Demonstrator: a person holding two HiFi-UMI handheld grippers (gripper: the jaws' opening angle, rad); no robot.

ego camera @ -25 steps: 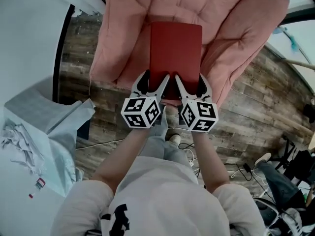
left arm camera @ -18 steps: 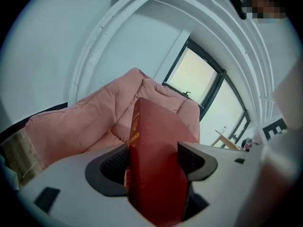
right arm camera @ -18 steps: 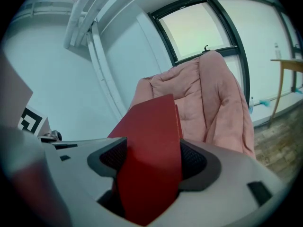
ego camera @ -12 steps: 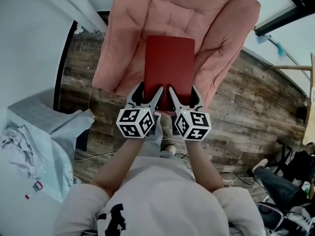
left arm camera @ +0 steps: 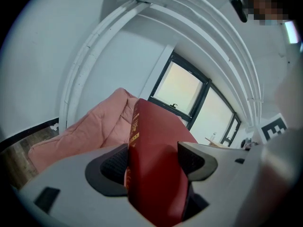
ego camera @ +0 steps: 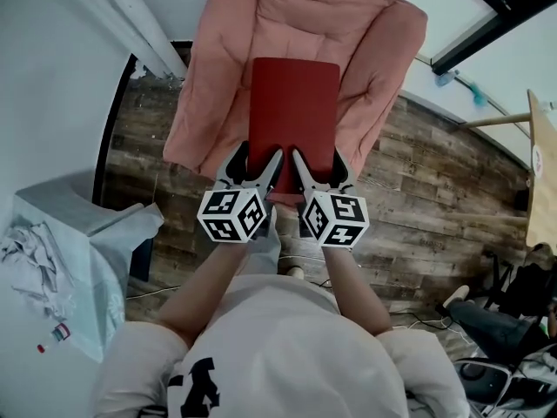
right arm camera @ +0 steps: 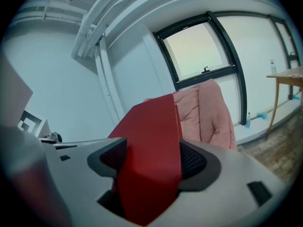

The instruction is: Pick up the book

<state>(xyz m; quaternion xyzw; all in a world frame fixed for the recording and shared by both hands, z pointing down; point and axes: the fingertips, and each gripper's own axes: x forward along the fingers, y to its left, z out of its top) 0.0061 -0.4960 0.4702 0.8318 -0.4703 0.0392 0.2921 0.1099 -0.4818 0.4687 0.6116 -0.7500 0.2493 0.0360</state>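
Observation:
A dark red hardcover book [ego camera: 293, 120] is held up in the air over a pink padded armchair [ego camera: 348, 33]. My left gripper [ego camera: 254, 165] is shut on its near left corner, and my right gripper [ego camera: 315, 165] is shut on its near right corner. In the left gripper view the book [left arm camera: 154, 164] fills the gap between the jaws, spine with gold lettering toward the left. The right gripper view shows the book [right arm camera: 151, 160] clamped between both ribbed pads, the armchair [right arm camera: 210, 112] behind it.
Wooden plank floor [ego camera: 418, 190] surrounds the armchair. A pale box with crumpled cloth [ego camera: 61, 259] stands at the left by a white wall. A wooden table edge [ego camera: 541, 172] and cables lie at the right. Windows [right arm camera: 199, 48] show behind the chair.
Both grippers have carried the book slightly up and to the left in the head view. The chair has shifted toward the top of the picture. Both grips are unchanged.

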